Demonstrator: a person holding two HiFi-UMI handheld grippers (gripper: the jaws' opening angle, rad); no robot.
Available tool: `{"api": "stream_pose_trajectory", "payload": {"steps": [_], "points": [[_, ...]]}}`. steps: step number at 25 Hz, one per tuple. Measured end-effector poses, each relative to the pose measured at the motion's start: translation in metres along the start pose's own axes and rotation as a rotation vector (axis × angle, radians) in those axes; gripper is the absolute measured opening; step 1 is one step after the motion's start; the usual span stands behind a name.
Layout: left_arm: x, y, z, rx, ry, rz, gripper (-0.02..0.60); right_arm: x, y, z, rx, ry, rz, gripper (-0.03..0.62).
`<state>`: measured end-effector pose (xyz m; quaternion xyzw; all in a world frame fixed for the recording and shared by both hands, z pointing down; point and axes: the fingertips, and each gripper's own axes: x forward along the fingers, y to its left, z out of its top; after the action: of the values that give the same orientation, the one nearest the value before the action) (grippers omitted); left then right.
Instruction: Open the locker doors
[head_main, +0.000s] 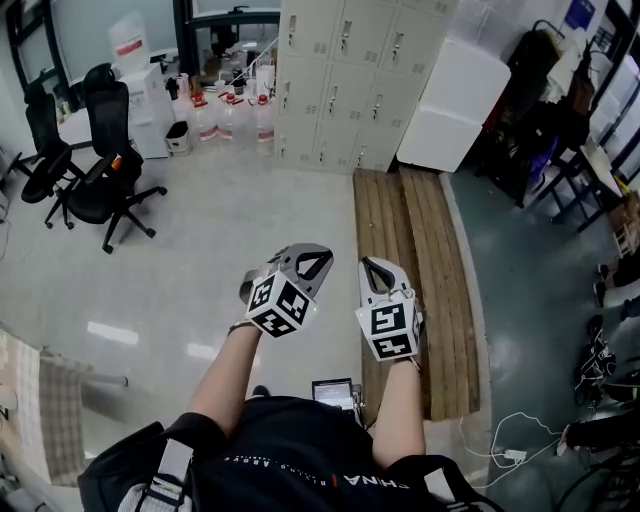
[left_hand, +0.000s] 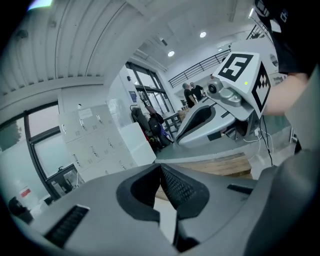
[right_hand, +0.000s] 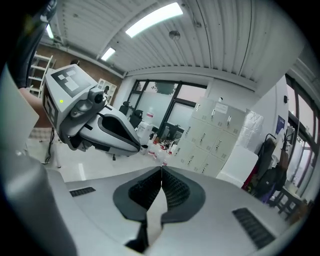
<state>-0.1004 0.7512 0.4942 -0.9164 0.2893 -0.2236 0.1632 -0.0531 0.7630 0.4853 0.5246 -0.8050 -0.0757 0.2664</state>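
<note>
Head view looks steeply down; both gripper views face distant lockers (head_main: 340, 80).

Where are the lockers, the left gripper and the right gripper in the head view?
lockers (head_main: 350, 95): head view, on a middle-row door front.
left gripper (head_main: 322, 253): head view, at its closed fingertips.
right gripper (head_main: 367, 262): head view, at its closed fingertips.

— How many tools does the person hold?
— Two: the left tool (head_main: 320, 256) and the right tool (head_main: 368, 264).
— And beyond them?
— Nine locker doors (head_main: 335, 95), three red-capped water jugs (head_main: 232, 118), at least two black office chairs (head_main: 108, 165), two wooden plank panels (head_main: 385, 230).
</note>
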Motion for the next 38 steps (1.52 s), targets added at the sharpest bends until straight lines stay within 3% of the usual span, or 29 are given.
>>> {"api": "stream_pose_trajectory", "payload": {"steps": [8, 15, 31, 38], "points": [[0.001, 0.002, 0.002, -0.016, -0.01, 0.005, 0.02, -0.001, -0.008, -0.004, -0.02, 0.038, -0.035, 0.029], [0.009, -0.006, 0.005, -0.003, -0.004, 0.011, 0.02, -0.007, -0.007, -0.009, 0.005, 0.021, 0.0, 0.029], [0.068, -0.054, 0.03, 0.003, 0.034, 0.044, 0.02, -0.03, -0.067, -0.074, 0.069, 0.004, 0.009, 0.029], [0.084, -0.057, 0.024, 0.011, 0.061, 0.048, 0.02, -0.017, -0.071, -0.087, 0.063, 0.003, 0.038, 0.029]]}}
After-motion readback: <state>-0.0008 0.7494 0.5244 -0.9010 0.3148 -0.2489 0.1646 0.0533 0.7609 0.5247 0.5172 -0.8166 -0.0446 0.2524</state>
